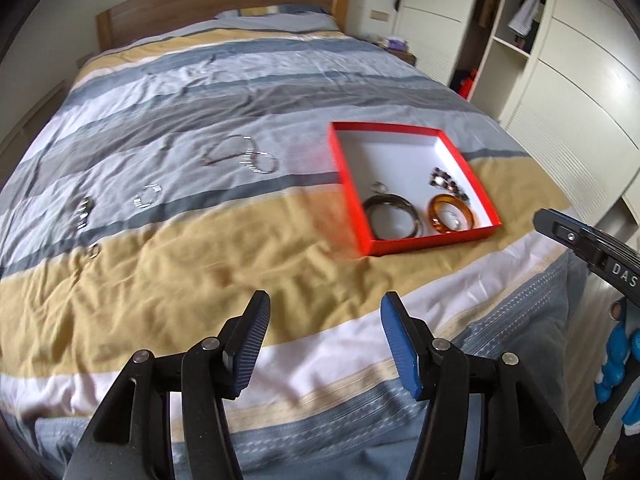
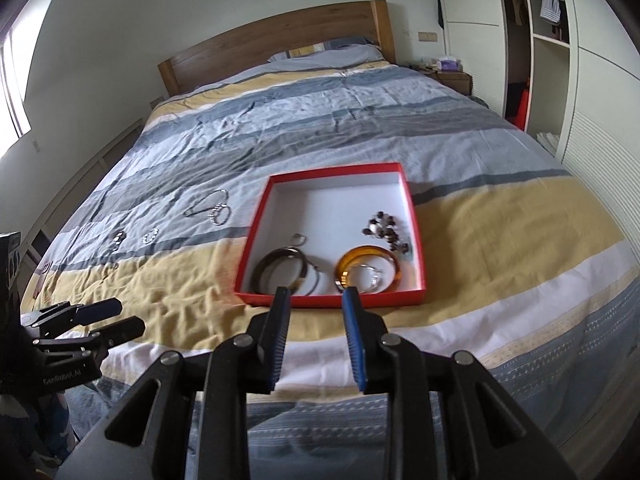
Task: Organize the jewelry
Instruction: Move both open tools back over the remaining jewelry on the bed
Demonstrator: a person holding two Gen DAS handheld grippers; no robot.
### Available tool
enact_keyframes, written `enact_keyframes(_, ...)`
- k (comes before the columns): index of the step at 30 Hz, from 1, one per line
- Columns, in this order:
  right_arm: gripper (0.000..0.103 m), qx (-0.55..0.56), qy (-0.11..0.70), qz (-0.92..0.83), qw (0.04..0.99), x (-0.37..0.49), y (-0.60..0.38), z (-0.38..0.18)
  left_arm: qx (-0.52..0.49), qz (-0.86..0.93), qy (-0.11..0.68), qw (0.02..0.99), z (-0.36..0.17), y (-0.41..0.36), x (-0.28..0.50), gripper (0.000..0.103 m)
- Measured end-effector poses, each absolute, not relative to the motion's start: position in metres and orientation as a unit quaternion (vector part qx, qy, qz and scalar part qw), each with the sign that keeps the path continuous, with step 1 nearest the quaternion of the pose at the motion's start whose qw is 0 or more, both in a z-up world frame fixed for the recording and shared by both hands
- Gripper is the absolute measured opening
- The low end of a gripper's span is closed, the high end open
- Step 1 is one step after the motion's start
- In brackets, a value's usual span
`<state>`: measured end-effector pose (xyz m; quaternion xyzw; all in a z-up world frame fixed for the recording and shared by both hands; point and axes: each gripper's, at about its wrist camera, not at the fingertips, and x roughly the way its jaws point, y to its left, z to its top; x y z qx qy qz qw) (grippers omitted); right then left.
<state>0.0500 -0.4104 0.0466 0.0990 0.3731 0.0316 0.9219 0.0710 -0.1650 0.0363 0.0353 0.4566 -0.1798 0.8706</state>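
Snagging is the risk: thin chains (image 1: 240, 156) lying on the rumpled bed (image 1: 160, 280), left of the red box (image 2: 256, 248), could be missed by either empty, released hand-held gripper (image 1: 322, 344) (image 2: 316, 332); links look blurred.

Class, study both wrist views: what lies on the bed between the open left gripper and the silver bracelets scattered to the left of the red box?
Only bare, wrinkled bedspread. The left wrist view shows nothing between the left gripper and the silver bracelets; the red box sits off to the right.
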Motion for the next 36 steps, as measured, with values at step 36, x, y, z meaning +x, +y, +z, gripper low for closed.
enact_keyframes(36, 0.033, 0.018, 0.379, 0.102, 0.919, 0.023, -0.302, 0.067, -0.041, -0.017, 0.432, 0.901, 0.028, -0.002, 0.017, 0.065)
